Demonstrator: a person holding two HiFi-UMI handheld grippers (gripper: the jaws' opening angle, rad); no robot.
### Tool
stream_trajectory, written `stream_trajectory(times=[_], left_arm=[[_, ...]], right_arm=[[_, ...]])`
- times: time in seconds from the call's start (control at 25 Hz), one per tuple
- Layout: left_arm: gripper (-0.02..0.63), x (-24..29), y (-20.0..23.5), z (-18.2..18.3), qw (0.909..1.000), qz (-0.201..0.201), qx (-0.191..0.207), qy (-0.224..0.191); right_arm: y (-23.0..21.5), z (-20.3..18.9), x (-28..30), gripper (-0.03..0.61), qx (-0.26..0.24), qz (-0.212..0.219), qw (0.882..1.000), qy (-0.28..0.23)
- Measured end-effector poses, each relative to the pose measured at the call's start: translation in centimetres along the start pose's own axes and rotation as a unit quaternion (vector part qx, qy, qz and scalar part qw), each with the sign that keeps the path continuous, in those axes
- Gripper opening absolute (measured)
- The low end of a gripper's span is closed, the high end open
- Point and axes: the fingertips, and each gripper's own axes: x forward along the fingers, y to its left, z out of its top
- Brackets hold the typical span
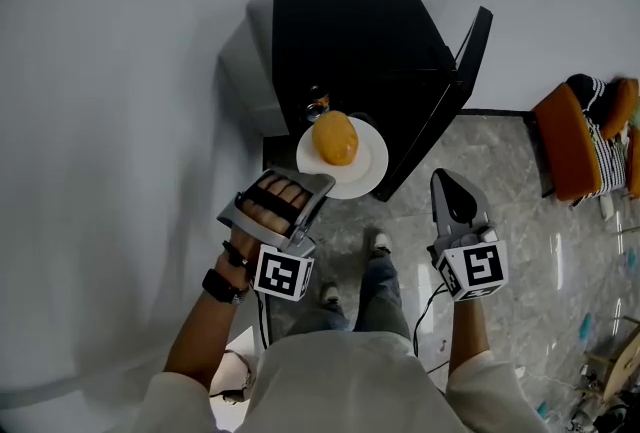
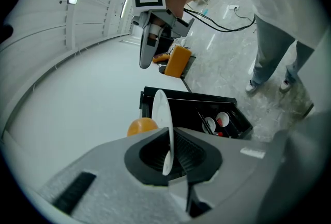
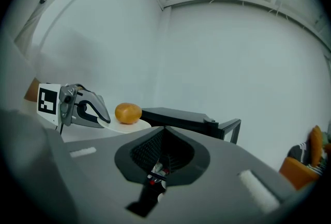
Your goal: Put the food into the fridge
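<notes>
- Just above the middle of the head view, a white plate [image 1: 372,166] carries a rounded orange-yellow piece of food [image 1: 335,137]; the plate hangs in the air right in front of the black fridge [image 1: 350,31], which fills the upper centre of that frame; the food is on the plate, not inside the fridge.
- To the right of the fridge body, the fridge door [image 1: 455,86] stands swung open; a can [image 1: 318,106] shows at the open front, just above the plate in the frame.
- At the plate's lower left in the head view, the left gripper [image 1: 318,183] has its jaws closed down on the near rim; its own view shows the thin white rim edge-on, pinched between the two dark pads, the jaws parted only by the thickness of the plate.
- Behind those jaws, the person's left hand [image 1: 272,206] grips the handle; a dark watch [image 1: 222,286] sits on the wrist at lower left.
- At centre right of the head view, the right gripper [image 1: 447,177] hangs over the grey marbled floor [image 1: 500,151], beside the open door and apart from the plate; its own view shows the two jaws brought together with nothing between them.
- Left of centre in the right gripper view, the food rests on the plate with the left gripper at its left; the fridge is a dark slab behind it.
- At lower right of the left gripper view, the door shelf holds round white and red lids [image 2: 222,119].
- At the right edge of the head view stands an orange chair [image 1: 565,141].
</notes>
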Motion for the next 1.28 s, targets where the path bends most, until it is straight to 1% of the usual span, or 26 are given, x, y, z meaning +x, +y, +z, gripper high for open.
stream_trajectory(times=[0.16,0.24,0.36,0.48,0.64,0.72,0.92,1.28], left_arm=[[0.021,3.5,-1.2,-0.4,1.0000,-0.002,-0.004,0.003],[0.021,5.4,-2.0,-0.3,1.0000,-0.005,-0.003,0.003],[0.021,8.4,-3.7,-0.3,0.9998,-0.020,-0.005,0.007],[0.021,11.3,-4.3,-0.6,0.9997,-0.018,-0.012,0.011],[0.021,15.0,-5.7,-1.7,0.9997,-0.013,-0.007,0.021],[0.021,16.6,-6.2,-2.2,0.9996,-0.014,-0.007,0.022],[0.021,19.7,-7.3,-3.4,0.9996,-0.002,-0.009,0.025],[0.021,24.9,-11.2,-4.1,0.9997,-0.012,-0.009,0.018]], right_arm=[[-1.0,-2.6,2.3,0.006,0.004,0.008,1.000,0.029],[-1.8,-3.5,3.2,0.006,0.005,0.008,1.000,0.022],[-3.2,-4.8,4.8,0.006,-0.004,0.001,1.000,0.017],[-4.3,-5.9,6.5,0.006,-0.008,-0.003,1.000,0.006],[-5.7,-9.3,7.7,0.006,-0.014,-0.009,0.999,0.051],[-6.4,-10.1,8.4,0.006,-0.014,-0.015,0.999,0.044],[-7.2,-12.8,9.8,0.006,-0.003,-0.021,0.998,0.054],[-7.7,-17.3,12.3,0.006,0.002,-0.031,0.998,0.059]])
